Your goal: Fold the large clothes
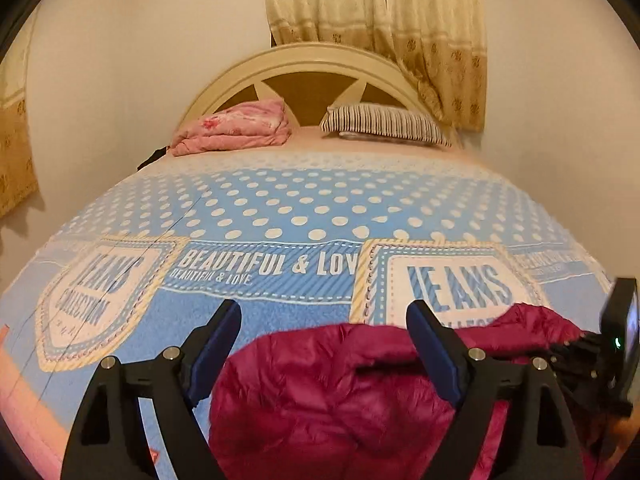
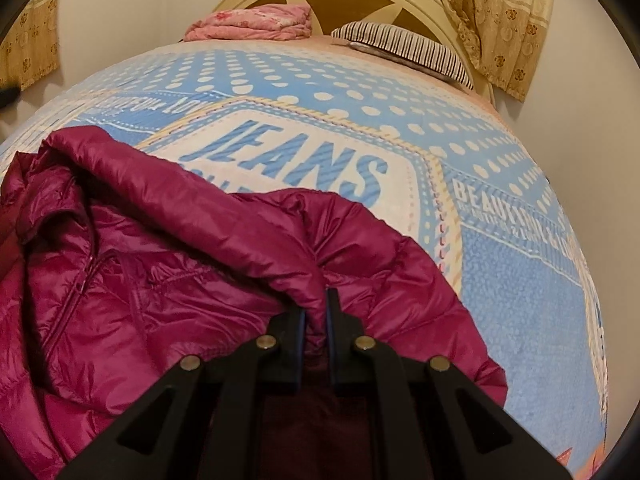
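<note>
Between the right gripper's (image 2: 316,312) jaws sits a puffy fold of the jacket (image 2: 160,280), squeezed tight. It lies on the bed (image 2: 520,300), below the left gripper's (image 1: 326,320) wide, empty jaws. It looks soft, light and slippery, so thick edges are best to grab.

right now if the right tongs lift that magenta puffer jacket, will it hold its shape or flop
The puffer jacket will probably flop: it lies in soft creases and bunches where the right tongs pinch it. Its shiny shell looks slippery. Puffy quilting suggests it's light for its bulk.
</note>
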Demonstrator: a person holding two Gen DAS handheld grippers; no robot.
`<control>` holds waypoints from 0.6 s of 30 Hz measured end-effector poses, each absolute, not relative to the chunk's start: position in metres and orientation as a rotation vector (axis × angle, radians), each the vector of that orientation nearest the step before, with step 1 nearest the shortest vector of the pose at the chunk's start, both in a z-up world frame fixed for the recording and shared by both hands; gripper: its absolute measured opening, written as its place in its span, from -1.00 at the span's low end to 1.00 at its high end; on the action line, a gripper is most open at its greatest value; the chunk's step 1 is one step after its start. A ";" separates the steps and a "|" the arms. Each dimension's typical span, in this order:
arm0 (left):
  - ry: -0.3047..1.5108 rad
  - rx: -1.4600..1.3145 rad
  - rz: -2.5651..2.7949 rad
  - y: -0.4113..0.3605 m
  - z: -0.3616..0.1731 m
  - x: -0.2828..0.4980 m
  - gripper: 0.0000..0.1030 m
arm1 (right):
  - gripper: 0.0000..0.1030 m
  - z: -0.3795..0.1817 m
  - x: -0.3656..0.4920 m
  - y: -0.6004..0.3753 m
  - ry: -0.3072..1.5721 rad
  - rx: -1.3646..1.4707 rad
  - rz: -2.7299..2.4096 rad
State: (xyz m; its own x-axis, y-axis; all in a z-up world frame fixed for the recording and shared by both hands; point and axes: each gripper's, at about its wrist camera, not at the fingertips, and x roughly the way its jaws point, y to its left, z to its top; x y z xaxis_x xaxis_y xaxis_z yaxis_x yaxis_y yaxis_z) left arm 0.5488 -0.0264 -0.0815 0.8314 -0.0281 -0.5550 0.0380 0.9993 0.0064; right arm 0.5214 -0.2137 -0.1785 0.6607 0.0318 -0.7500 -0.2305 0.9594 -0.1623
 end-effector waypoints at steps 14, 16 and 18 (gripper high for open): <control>0.792 0.104 0.036 -0.055 -0.165 0.576 0.65 | -0.22 -0.142 0.493 -0.231 0.788 -0.162 0.191; 0.792 0.117 0.031 -0.057 -0.164 0.575 0.65 | -0.22 -0.123 0.485 -0.233 0.750 -0.110 0.190; 0.786 0.134 0.041 -0.062 -0.163 0.575 0.65 | -0.18 -0.103 0.482 -0.233 0.701 -0.038 0.185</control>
